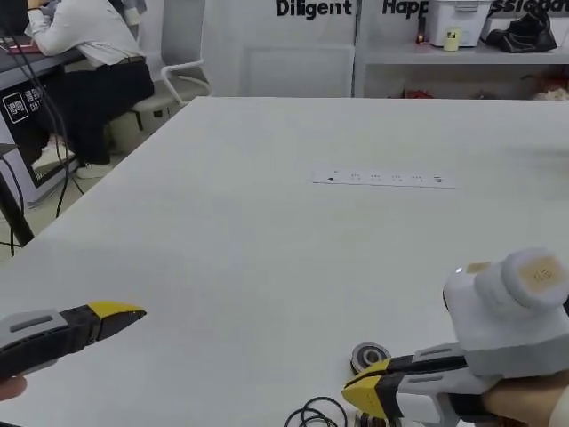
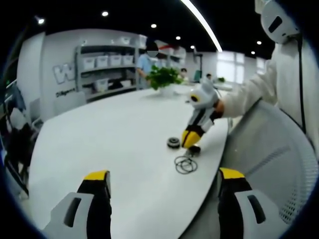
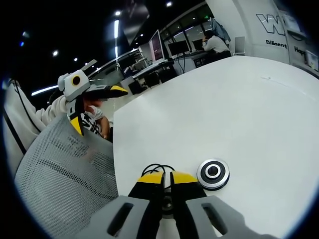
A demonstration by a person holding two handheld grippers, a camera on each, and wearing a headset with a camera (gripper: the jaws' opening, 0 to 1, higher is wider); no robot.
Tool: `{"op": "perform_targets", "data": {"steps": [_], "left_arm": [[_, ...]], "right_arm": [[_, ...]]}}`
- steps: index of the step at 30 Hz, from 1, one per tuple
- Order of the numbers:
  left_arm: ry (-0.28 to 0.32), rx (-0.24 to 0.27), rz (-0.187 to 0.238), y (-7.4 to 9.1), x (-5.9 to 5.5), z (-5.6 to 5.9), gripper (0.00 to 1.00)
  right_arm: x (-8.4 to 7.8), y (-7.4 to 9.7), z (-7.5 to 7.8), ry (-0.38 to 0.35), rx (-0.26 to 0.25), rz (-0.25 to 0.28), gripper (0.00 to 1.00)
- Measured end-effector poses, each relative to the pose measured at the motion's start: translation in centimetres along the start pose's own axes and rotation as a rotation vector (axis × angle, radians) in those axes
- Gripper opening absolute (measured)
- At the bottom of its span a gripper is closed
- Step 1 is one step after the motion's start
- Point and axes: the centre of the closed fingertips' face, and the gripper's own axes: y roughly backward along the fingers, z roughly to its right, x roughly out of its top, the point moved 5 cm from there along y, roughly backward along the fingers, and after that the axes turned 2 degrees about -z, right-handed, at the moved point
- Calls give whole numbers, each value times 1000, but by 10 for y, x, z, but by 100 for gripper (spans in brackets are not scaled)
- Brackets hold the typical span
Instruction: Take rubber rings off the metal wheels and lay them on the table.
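Note:
A metal wheel (image 1: 369, 356) with a dark rubber rim lies flat near the table's front edge, also seen as wheel (image 2: 173, 142) and wheel (image 3: 213, 173). Loose black rubber rings (image 1: 316, 414) lie just left of it, the same rings (image 2: 185, 164) and rings (image 3: 157, 169). My right gripper (image 1: 364, 391) (image 3: 167, 178) hangs low over the table beside the wheel, jaws shut. A second dark round piece (image 3: 167, 204) shows through the gap below its fingers; whether it is held I cannot tell. My left gripper (image 2: 164, 179) (image 1: 124, 313) is open, far to the left of the wheel.
A white power strip (image 1: 382, 178) lies flat mid-table. A person sits at a desk (image 1: 89, 53) beyond the far left corner. A mesh chair back (image 3: 60, 169) stands close to the table's front edge. A potted plant (image 2: 164, 77) stands at one end.

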Motion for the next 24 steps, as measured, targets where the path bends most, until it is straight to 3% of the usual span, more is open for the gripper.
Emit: {"op": "perform_targets", "data": {"steps": [24], "left_arm": [[-37, 1, 5, -3, 14, -8, 90]], "right_arm": [[18, 25, 24, -42, -81, 125, 4]]}}
